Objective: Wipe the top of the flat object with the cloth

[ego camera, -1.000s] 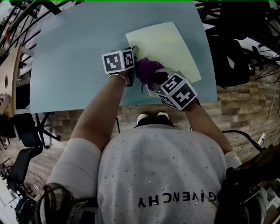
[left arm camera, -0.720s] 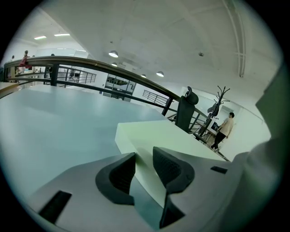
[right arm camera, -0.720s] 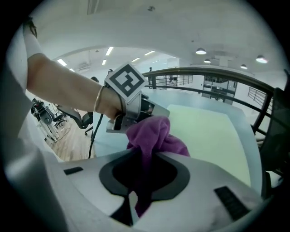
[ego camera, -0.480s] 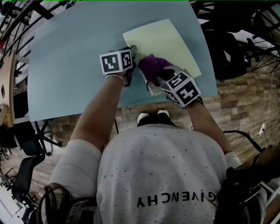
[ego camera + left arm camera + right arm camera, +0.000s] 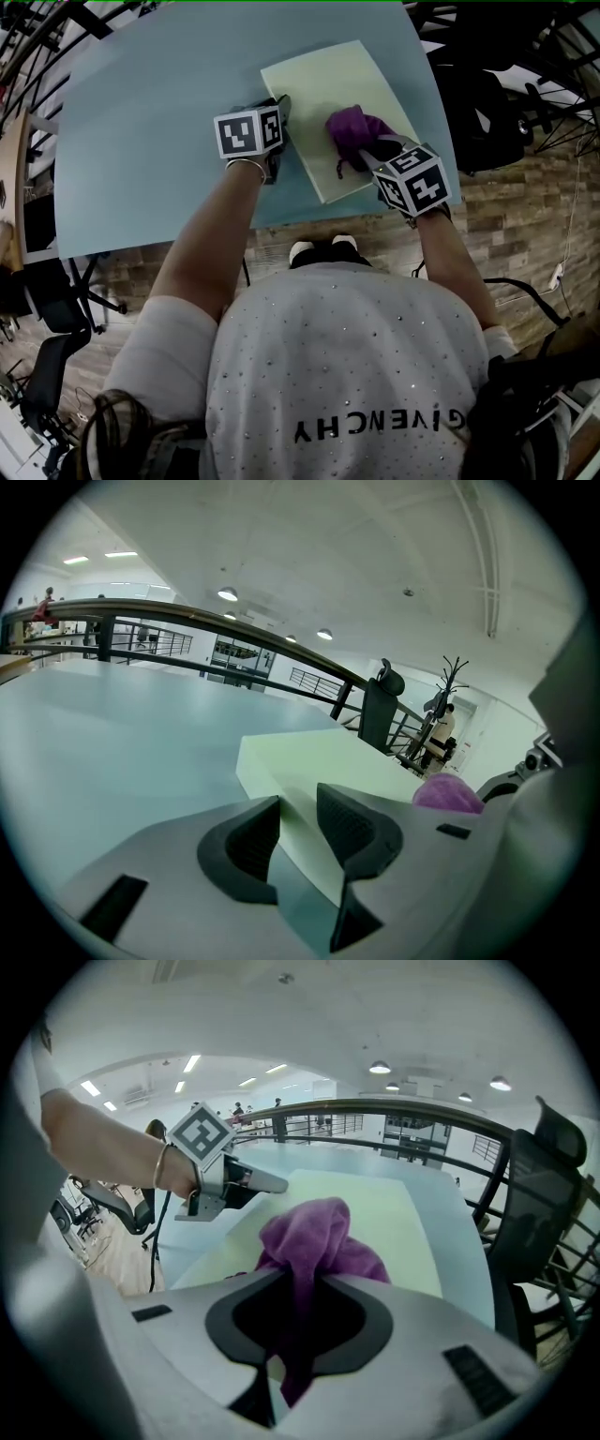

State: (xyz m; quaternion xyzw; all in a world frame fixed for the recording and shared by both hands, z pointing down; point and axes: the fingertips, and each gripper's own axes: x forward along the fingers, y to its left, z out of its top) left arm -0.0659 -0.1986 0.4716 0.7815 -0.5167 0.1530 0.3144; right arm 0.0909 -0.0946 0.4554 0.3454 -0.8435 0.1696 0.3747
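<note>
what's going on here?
A person at a blue table works a gripper in each hand. The right gripper is shut on a purple cloth, which sits on top of a pale flat board near its right side, as if mid-wipe. The left gripper straddles the board's left edge, apparently steadying it. Whether its jaws actually pinch the board is unclear.

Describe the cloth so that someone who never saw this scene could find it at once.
On the light blue table lies a flat pale yellow-green board. The cloth sits on its near right part, bunched in the right gripper. It is the only purple, soft, crumpled thing there.
</note>
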